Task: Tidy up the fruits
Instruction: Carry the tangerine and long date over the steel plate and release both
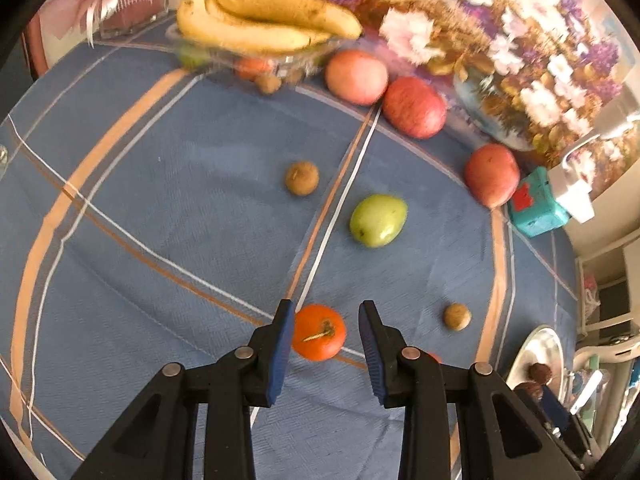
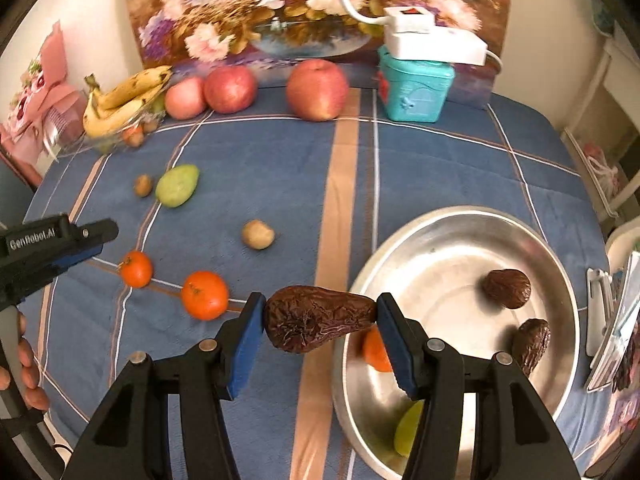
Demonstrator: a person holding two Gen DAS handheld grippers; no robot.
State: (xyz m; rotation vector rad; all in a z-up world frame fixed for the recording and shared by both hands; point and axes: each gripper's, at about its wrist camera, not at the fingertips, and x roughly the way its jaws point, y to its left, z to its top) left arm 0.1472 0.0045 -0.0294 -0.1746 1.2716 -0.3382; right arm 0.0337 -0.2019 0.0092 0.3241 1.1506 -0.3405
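Right gripper point(image 2: 320, 312) clamped end-to-end on wrinkled brown fruit point(image 2: 316, 318), lower centre, just left of the steel bowl point(image 2: 460, 220) rim. Risk: soft skin, narrow tip, likely to pivot out and land on the table short of the bowl. Left gripper point(image 1: 326, 334) spread wide around tangerine point(image 1: 319, 332), bottom centre; could nudge it rolling while closing.

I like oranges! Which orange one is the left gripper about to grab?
The small orange with the stem, lying between the open left hand-held gripper fingers. The other loose one lies farther right.
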